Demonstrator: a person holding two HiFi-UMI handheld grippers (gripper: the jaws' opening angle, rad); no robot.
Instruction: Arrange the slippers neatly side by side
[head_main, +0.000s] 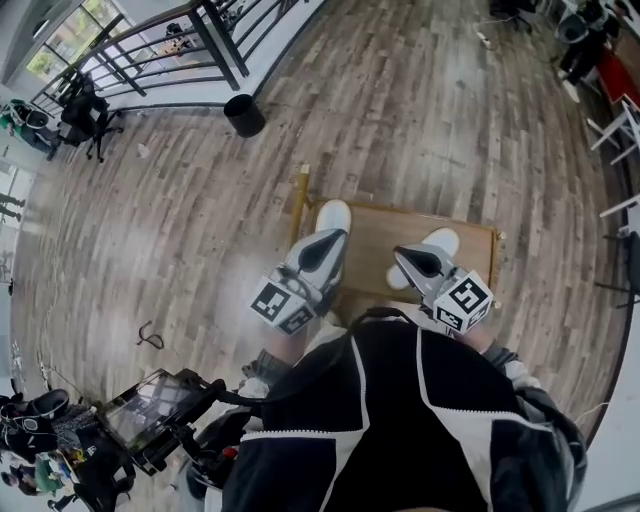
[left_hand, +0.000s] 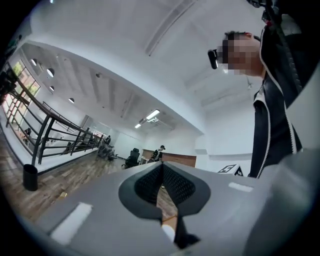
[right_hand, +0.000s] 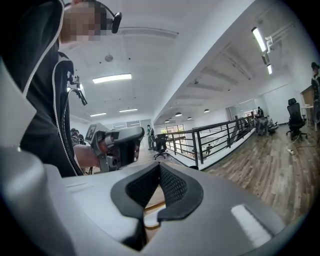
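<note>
left gripper (head_main: 322, 250): jaws pressed together, holding nothing | right gripper (head_main: 420, 262): jaws together, holding nothing | white rounded slipper (head_main: 333, 214): at 10 o'clock on small light-wood rectangular table (head_main: 385, 232) | second white slipper (head_main: 441, 241): at 2 o'clock, well apart

left tongs (head_main: 323, 247) closed, right tongs (head_main: 418, 262) closed

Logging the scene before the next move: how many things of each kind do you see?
White slippers: 2
Wooden platform: 1
Black bin: 1
Claws, left claw and right claw, both shut: 2
Total: 6
</note>
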